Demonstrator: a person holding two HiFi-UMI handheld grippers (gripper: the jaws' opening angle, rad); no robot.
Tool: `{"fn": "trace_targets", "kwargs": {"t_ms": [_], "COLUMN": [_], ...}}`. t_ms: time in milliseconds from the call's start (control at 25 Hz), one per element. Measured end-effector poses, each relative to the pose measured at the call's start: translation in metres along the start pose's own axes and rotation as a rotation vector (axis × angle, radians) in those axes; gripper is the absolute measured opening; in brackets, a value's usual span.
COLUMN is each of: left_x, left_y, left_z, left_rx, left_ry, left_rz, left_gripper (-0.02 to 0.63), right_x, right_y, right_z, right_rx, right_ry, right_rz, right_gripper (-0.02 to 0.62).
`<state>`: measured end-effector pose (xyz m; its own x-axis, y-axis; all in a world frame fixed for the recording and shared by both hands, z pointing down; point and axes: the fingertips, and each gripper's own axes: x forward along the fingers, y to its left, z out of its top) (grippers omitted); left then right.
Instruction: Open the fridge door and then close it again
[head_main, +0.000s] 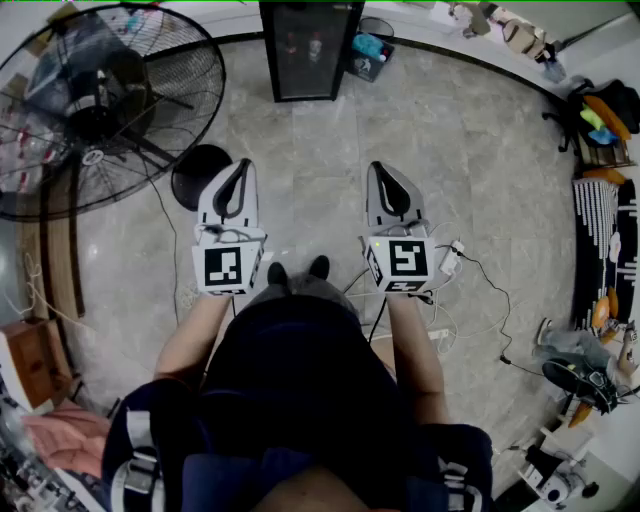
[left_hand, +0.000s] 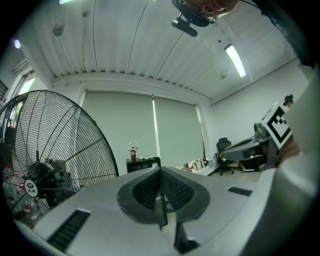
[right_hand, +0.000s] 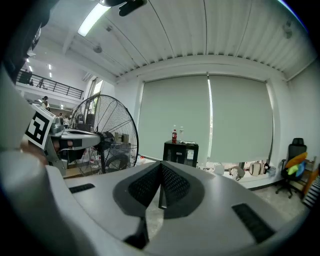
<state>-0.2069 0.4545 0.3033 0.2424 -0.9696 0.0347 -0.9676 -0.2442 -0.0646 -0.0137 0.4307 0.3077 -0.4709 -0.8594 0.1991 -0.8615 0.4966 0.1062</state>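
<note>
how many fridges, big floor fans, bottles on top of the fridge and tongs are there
small black fridge with a glass door: 1
large black wire-cage floor fan: 1
bottles on the fridge top: 2 (red bottle, clear bottle)
white hand-held tongs: 2 (left tongs, right tongs, both shut)
total: 6

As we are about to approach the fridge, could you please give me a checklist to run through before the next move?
1. Fridge door looks shut: ok.
2. Left gripper shut and empty: ok.
3. Right gripper shut and empty: ok.
4. Fridge within reach: not ok, it stands far ahead of both grippers.
5. Walkway: fan base at left, plug and cable at right, both off the straight line: ok.
6. Which side the door handle is on: cannot tell.
</note>
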Motion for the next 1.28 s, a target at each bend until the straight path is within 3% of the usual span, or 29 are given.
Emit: {"fn": "trace_targets", "kwargs": {"t_ms": [1280], "left_x": [0.024], "left_y": [-0.012], "left_z": [-0.006], "left_rx": [-0.011], "left_ry": [0.003], "left_rz": [-0.027], "left_gripper": [0.025], "right_x": [0.017], "right_y": [-0.012], "right_z": [-0.002], "right_rx": [0.001], "right_ry": [0.005], "right_rz": [0.034], "right_gripper": [0.017]}}
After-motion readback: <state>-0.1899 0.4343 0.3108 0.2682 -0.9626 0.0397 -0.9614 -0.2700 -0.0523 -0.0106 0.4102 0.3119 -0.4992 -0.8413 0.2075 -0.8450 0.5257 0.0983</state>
